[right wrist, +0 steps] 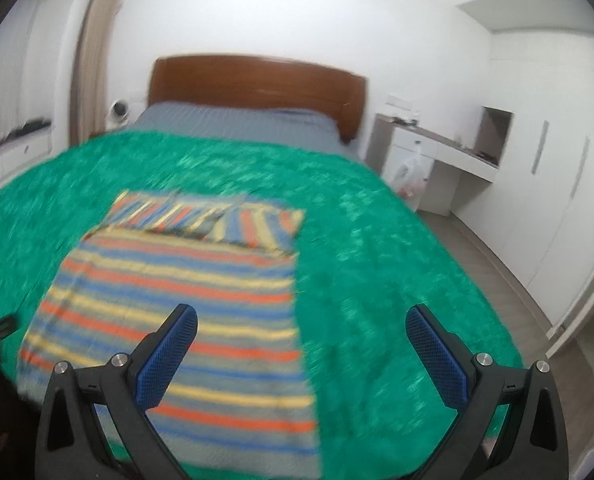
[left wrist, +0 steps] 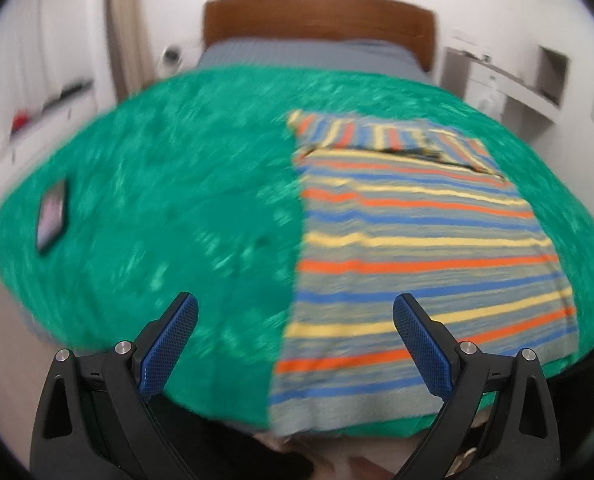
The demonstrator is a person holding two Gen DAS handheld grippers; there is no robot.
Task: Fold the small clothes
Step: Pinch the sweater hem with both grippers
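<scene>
A striped garment (left wrist: 409, 248) in orange, blue, yellow and grey lies flat on a green blanket (left wrist: 169, 184), its sleeves folded across the far end. In the right wrist view the same garment (right wrist: 185, 304) lies left of centre on the blanket (right wrist: 377, 264). My left gripper (left wrist: 295, 312) hovers open above the garment's near left edge, nothing between its blue pads. My right gripper (right wrist: 301, 326) is also open and empty, above the garment's near right edge. Both views are blurred by motion.
A dark phone-like slab (left wrist: 51, 216) lies on the blanket at far left. A wooden headboard (right wrist: 257, 84) and grey bedding (right wrist: 237, 124) are beyond. A white desk (right wrist: 437, 148) and wardrobe doors (right wrist: 553, 184) stand right, with floor (right wrist: 493, 272) between.
</scene>
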